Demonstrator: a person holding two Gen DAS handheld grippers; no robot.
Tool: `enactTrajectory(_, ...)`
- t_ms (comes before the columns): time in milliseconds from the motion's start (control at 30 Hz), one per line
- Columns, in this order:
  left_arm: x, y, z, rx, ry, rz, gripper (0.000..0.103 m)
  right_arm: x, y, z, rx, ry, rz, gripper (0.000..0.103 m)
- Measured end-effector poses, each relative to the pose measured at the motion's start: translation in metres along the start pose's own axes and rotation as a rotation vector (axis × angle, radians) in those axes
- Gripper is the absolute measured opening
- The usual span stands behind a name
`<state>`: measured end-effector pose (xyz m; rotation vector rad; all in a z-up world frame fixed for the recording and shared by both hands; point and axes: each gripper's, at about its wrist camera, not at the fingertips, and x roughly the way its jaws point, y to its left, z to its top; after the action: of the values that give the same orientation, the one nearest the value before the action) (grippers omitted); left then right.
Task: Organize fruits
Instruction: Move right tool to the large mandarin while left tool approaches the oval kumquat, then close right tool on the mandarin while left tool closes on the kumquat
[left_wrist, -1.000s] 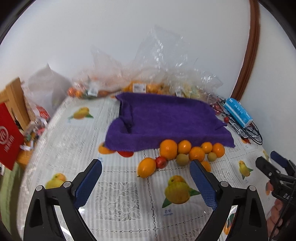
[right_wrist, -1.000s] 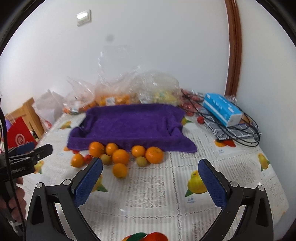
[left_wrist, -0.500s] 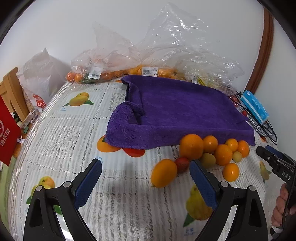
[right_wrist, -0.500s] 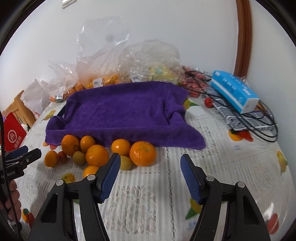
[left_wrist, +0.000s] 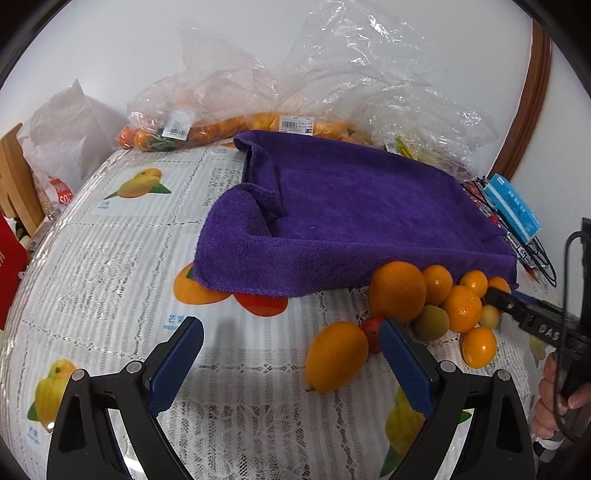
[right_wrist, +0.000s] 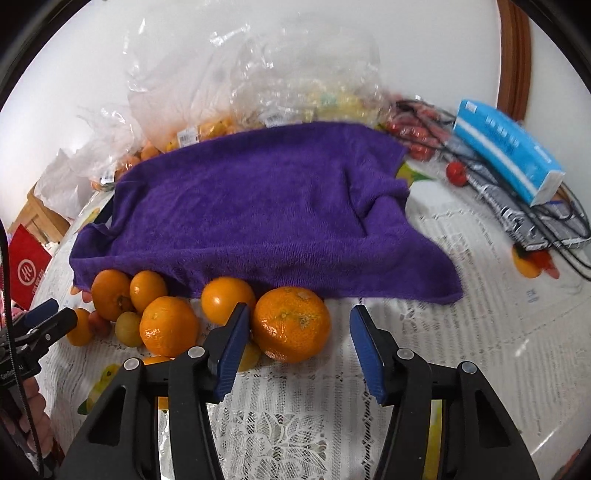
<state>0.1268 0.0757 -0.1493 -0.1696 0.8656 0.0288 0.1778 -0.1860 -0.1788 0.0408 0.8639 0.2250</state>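
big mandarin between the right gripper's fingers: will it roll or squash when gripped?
The mandarin is round and sits loose on the lace tablecloth, so a nudge probably rolls it. Its dimpled peel likely gives slightly. The right gripper is closing, pads not yet touching.

Left tongs (left_wrist: 291, 354) gape above the tablecloth (left_wrist: 110, 258), an oval orange fruit (left_wrist: 336, 356) just inside the right pad.

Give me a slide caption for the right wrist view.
Right gripper jaws closing around a large mandarin beside the purple towel.
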Motion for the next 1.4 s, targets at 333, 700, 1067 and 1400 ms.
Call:
enactTrajectory(333,0.008,-0.009,-0.008,0.041,0.037,-0.047,0.076,-0.001,0.004,-0.008,-0.072,-0.012,-0.06,0.044)
enactTrajectory(700,0.009,-0.02,-0.016,0.084,0.022,-0.062,0.049,-0.003,-0.006,-0.015,-0.053,-0.031,-0.038,0.044)
enactTrajectory(1067,0.007,-0.019,-0.018,0.083,0.022,-0.121,0.031,-0.004,-0.008,-0.017,-0.027,-0.045,-0.012,0.044)
enactTrajectory(1400,0.0,-0.019,-0.022,0.079,0.015,-0.184,0.031,-0.007,-0.005,-0.019,-0.044,-0.062,0.014,0.044)
